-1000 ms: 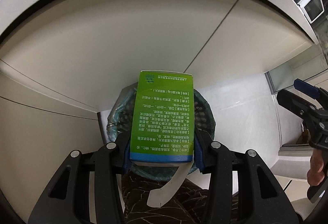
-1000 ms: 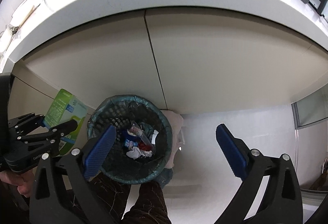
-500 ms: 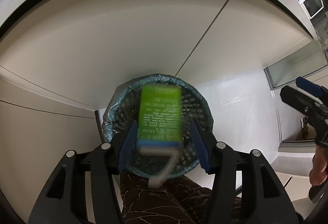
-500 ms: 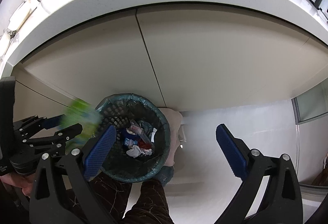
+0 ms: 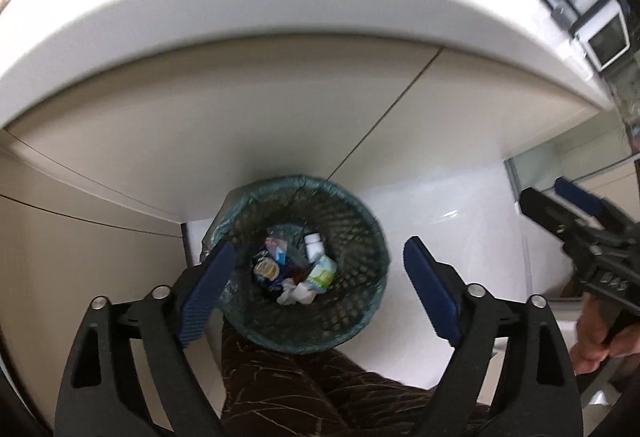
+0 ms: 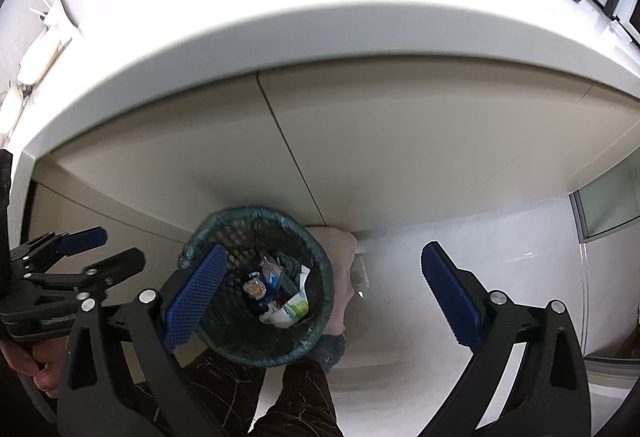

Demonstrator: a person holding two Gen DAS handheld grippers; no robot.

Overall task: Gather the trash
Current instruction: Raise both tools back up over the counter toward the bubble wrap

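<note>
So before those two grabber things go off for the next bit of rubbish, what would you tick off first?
1. Left hand-held gripper holds nothing: ok, its jaws are wide apart with only the bin showing between them.
2. Right hand-held gripper holds nothing: ok, also wide open.
3. Green box is inside the waste bin: ok, it lies on the other rubbish at the bottom.
4. Nothing is caught on the bin's rim: ok, the rim looks bare in both views.
5. Bin is upright against the cabinet: ok.
6. More rubbish waits on the counter: cannot tell, the small items at its far edge are too blurred to name.
</note>
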